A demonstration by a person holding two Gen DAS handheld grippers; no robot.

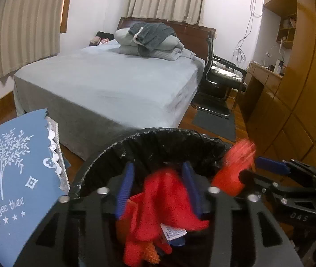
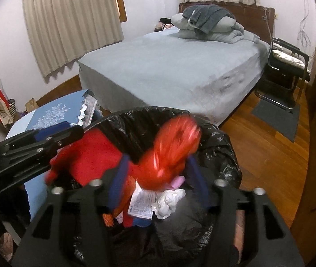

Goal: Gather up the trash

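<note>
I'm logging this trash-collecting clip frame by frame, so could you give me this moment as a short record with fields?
setting: bedroom, grey-sheeted bed, wooden floor
bin: round trash bin lined with a black plastic bag, below both grippers
left gripper: over the bin, fingers apart, red cloth between them
right gripper: over the bin, fingers apart, blurred red fuzzy item between them
already in bin: crumpled white tissue, printed white wrapper
beside bin: blue "Coffee tree" cover
grip contact: cannot tell

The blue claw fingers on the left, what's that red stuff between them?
Red crumpled trash sits between the left claw fingers, over the black-lined bin, in the left wrist view.
</note>
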